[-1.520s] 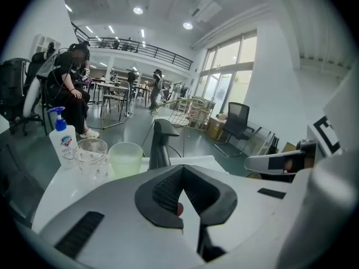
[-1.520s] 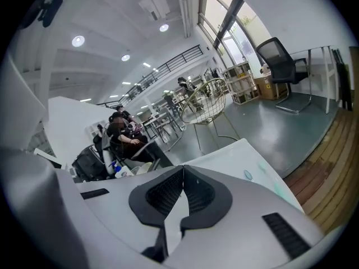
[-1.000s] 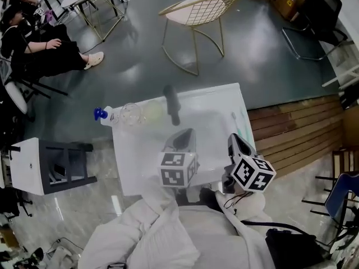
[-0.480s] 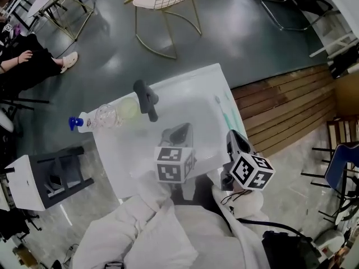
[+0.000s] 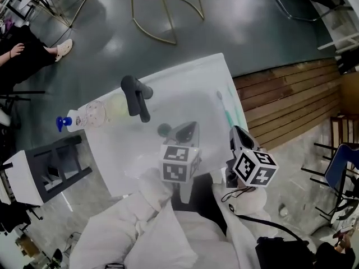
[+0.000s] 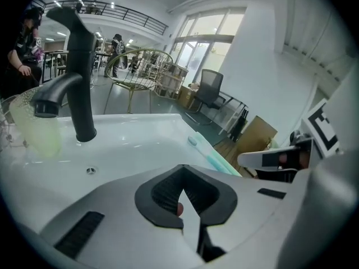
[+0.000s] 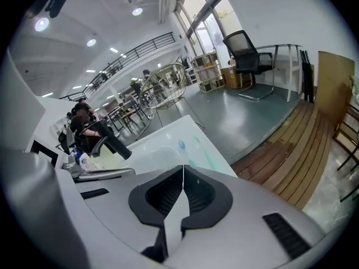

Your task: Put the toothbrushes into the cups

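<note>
Two pale teal toothbrushes [image 5: 229, 112] lie side by side on the right rim of a white sink [image 5: 168, 83]; they also show in the left gripper view [image 6: 208, 154] and the right gripper view [image 7: 193, 149]. A clear cup [image 5: 95, 114] and a yellowish cup [image 5: 115, 107] stand at the sink's left rim, the yellowish cup [image 6: 37, 129] behind the spout. My left gripper [image 5: 188, 130] hangs over the near part of the basin, shut and empty [image 6: 182, 187]. My right gripper [image 5: 236, 133] is near the front right corner, short of the toothbrushes, shut and empty [image 7: 183, 169].
A black faucet [image 5: 135, 97] stands at the back of the basin, with the drain [image 6: 91, 171] in front of it. A blue-capped bottle [image 5: 66, 122] lies left of the cups. A grey stool [image 5: 45, 170] is on the left, wooden decking [image 5: 286, 102] on the right, a wire chair [image 5: 162, 4] beyond.
Both grippers have sunk and moved forward toward the sink, staying shut. The head view has swung, so the sink and faucet sit further left in the picture.
</note>
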Available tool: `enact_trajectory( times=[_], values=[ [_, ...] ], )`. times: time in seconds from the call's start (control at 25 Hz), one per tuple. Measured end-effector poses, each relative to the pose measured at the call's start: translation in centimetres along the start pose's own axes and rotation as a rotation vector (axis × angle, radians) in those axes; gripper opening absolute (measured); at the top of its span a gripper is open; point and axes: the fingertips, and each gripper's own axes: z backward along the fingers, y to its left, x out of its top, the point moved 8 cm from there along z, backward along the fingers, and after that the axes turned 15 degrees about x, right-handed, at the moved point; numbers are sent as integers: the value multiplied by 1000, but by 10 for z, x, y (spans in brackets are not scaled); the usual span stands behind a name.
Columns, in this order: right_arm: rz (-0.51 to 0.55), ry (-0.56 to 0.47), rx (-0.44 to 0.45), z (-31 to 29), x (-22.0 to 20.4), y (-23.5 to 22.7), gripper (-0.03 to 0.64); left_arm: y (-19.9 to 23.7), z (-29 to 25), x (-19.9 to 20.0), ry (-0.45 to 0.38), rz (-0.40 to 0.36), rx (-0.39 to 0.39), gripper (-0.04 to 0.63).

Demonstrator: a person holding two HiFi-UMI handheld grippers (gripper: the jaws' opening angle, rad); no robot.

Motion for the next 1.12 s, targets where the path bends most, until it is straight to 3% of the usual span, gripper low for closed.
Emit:
enact_trajectory(
  times=[0.76, 0.88, 1.12],
  values=[
    [263, 280, 38, -55, 27, -9, 29, 9, -26, 8, 9, 65, 36, -2],
    [289, 319, 33, -60, 28, -10, 83, 12, -27, 9, 4, 84, 42, -2],
    [348, 415, 7, -66, 28, -13, 87, 16, -30, 8, -3, 120, 49, -2]
  ],
)
